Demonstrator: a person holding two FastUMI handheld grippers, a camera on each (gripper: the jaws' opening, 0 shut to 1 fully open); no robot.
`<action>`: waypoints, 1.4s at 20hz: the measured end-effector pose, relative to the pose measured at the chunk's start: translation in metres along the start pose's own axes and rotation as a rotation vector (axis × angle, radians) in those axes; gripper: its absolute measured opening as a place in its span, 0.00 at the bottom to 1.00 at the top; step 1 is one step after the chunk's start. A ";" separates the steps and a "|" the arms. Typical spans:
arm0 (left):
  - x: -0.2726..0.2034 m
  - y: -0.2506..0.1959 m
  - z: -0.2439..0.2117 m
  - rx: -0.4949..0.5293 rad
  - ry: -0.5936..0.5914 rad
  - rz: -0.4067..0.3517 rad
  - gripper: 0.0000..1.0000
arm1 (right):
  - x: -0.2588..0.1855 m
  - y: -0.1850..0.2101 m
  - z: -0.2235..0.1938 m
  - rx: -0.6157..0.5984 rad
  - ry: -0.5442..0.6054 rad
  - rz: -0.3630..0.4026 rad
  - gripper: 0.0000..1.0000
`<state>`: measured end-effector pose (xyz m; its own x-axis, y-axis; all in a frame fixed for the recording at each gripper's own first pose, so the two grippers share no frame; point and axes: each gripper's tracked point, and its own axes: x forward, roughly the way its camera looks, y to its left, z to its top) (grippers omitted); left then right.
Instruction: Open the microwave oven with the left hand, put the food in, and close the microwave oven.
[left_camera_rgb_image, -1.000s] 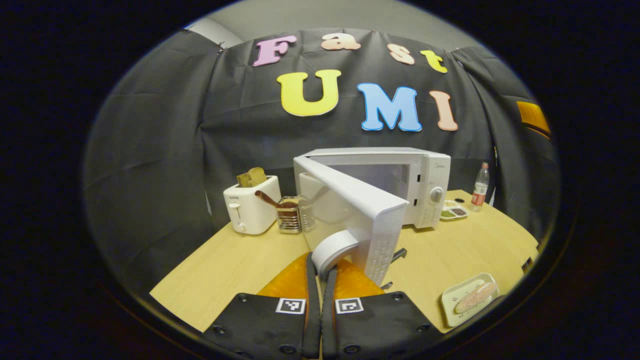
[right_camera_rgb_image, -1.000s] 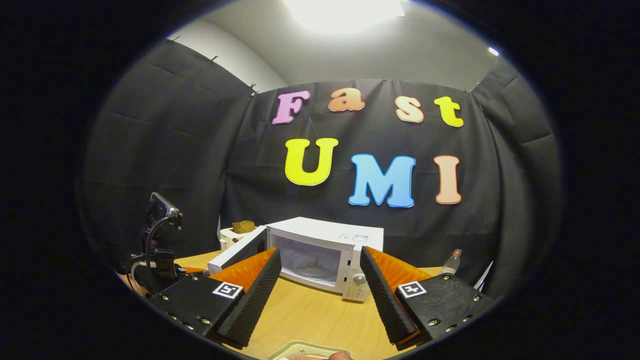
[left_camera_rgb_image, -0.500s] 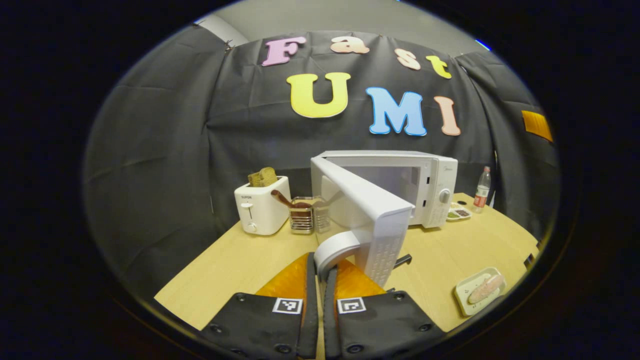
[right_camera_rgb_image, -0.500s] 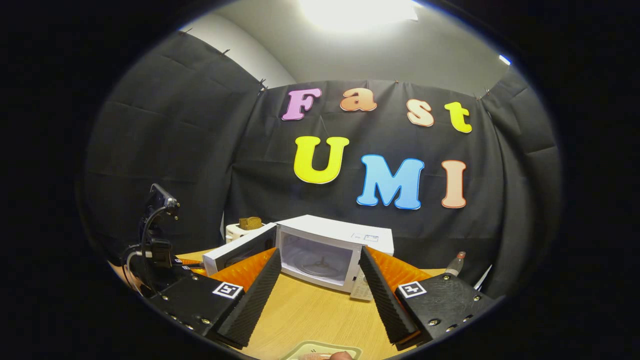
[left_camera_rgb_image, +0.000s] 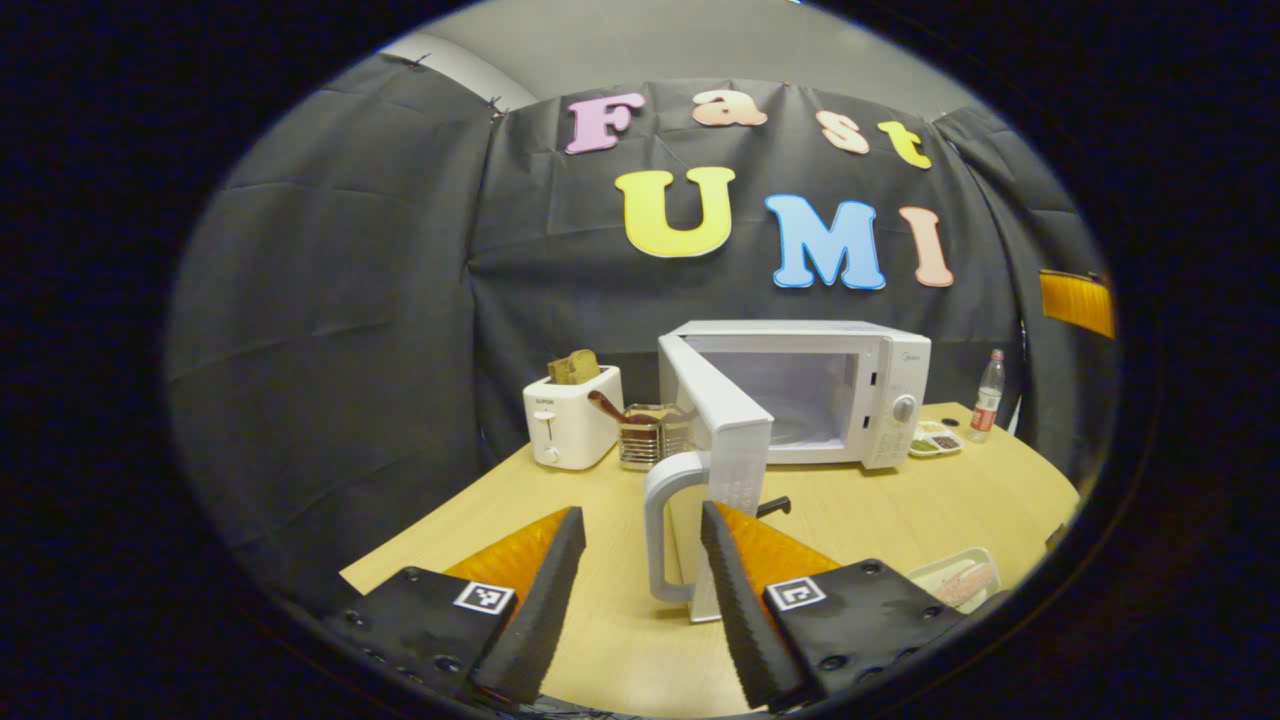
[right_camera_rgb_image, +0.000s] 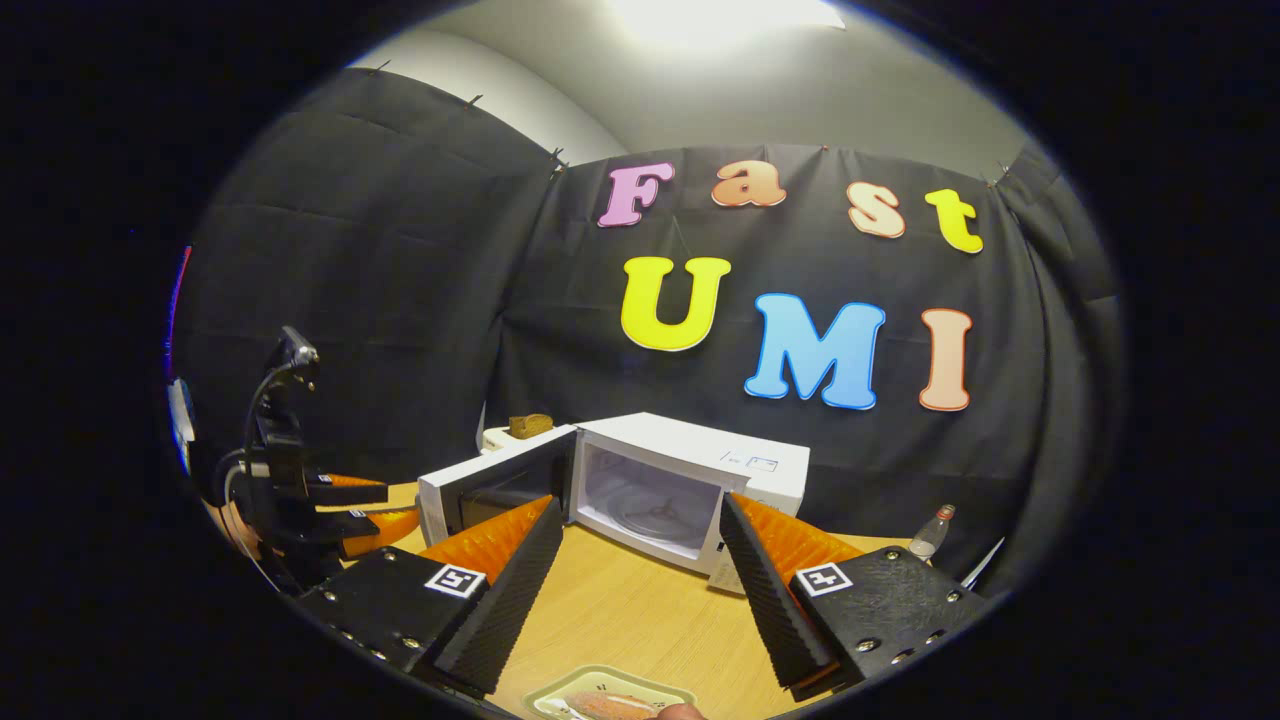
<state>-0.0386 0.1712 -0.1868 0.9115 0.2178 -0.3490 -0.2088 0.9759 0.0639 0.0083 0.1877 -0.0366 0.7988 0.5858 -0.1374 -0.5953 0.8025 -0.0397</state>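
Wooden table, microwave door swung wide, left gripper jaws apart flanking its handle, right gripper jaws apart above food tray.

Left gripper view: microwave is set at centre frame on the worktop, door swung out toward the camera, handle nearest. Toaster is placed left of it, with a utensil rack between them. Condiment dish and bottle are placed to its right. Food tray is found at lower right.
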 end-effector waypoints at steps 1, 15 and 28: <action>-0.011 0.002 0.009 -0.001 -0.021 0.021 0.87 | 0.000 0.001 -0.010 -0.003 0.028 0.036 0.97; -0.108 -0.014 0.113 -0.019 -0.222 0.188 0.95 | -0.022 0.027 -0.177 -0.042 0.482 0.476 0.97; -0.143 -0.021 0.097 -0.039 -0.209 0.291 0.96 | -0.036 0.015 -0.274 -0.242 0.701 0.580 0.98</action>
<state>-0.1299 0.1212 -0.0481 0.8639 0.4884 -0.1230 -0.4797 0.8723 0.0949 -0.0535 0.1476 -0.3038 0.1840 0.6213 -0.7617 -0.9486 0.3151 0.0278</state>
